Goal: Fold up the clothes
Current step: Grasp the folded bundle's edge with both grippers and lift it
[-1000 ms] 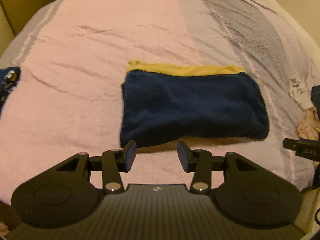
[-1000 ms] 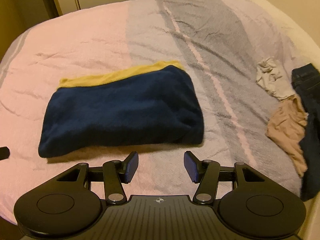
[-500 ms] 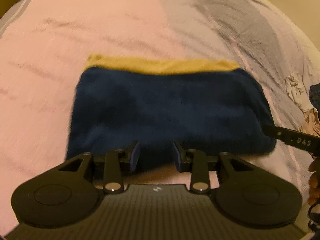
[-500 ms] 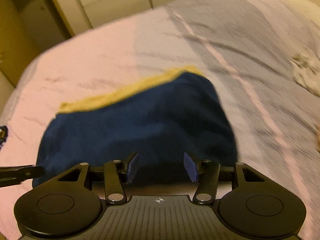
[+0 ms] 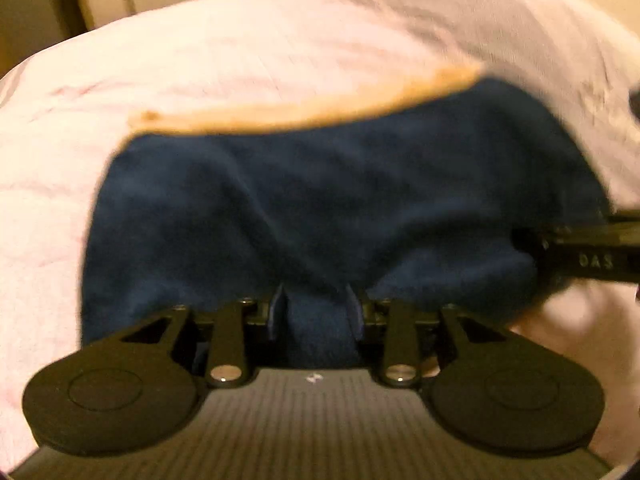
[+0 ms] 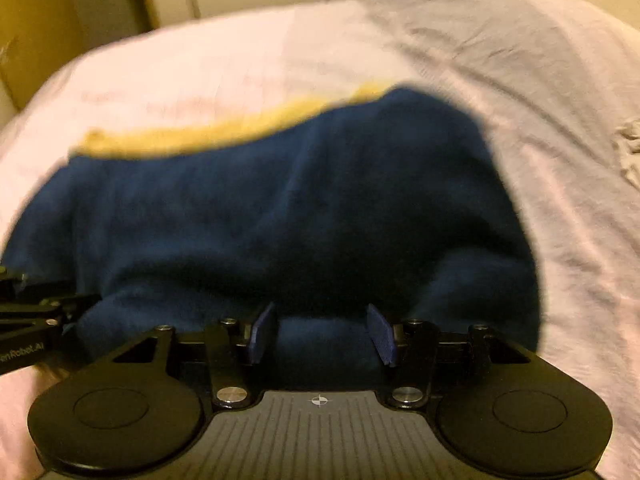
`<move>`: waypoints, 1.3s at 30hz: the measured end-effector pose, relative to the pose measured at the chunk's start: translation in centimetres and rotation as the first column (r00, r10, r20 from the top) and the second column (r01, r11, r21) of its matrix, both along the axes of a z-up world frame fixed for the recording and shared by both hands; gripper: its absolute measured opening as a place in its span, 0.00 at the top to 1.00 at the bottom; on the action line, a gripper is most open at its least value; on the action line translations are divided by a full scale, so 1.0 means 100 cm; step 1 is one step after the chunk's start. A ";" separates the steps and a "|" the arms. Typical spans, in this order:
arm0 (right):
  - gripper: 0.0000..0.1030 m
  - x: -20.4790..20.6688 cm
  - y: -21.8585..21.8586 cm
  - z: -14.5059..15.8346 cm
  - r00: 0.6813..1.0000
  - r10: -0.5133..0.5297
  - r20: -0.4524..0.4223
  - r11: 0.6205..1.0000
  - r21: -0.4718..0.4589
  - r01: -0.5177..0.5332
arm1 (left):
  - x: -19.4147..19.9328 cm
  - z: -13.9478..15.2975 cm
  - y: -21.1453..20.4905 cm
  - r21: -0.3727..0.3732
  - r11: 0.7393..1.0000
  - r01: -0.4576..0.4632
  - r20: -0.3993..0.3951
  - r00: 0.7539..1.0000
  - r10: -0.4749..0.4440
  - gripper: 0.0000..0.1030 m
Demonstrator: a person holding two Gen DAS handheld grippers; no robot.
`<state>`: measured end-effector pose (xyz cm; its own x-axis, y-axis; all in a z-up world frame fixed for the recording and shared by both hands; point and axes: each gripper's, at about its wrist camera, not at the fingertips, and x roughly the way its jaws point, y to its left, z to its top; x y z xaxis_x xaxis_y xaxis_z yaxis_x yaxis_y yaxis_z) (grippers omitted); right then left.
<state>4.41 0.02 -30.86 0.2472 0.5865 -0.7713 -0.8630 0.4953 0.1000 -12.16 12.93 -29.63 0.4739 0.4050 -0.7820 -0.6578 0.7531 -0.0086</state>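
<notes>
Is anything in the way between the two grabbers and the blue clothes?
Nothing visible is. The near edge of the folded blue garment already sits between the fingers of the left gripper and the right gripper.

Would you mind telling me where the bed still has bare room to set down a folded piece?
Bare pink bedspread lies beyond the yellow edge of the navy garment and to its left. The grey side on its right is free up to a crumpled pale cloth. The near edge is crowded by the left gripper and right gripper.
</notes>
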 end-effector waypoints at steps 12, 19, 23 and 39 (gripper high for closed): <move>0.47 0.054 -0.068 -0.004 0.879 -0.239 -0.413 0.947 0.100 0.305 | -0.013 0.009 0.019 -0.067 0.998 0.009 -0.054 0.998 -0.012 0.72; 0.31 0.086 -0.132 -0.046 0.531 -0.391 -0.752 0.729 0.100 0.677 | -0.041 0.026 0.058 -0.173 0.975 -0.140 0.039 0.988 0.149 0.73; 0.31 0.101 -0.120 -0.064 0.490 -0.377 -0.786 0.646 0.156 0.747 | -0.051 0.005 0.076 -0.195 0.959 -0.204 0.036 0.976 0.215 0.73; 0.76 0.107 -0.064 -0.045 0.679 -0.485 -0.552 0.764 0.111 0.636 | -0.061 -0.021 0.108 -0.297 0.926 -0.235 0.066 0.962 0.266 0.74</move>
<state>15.08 -6.41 -35.41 0.2572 0.6568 -0.7088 -0.2341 0.7540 0.6137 -18.23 23.72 -31.70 0.4701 0.2896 -0.8338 -0.8086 0.5201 -0.2752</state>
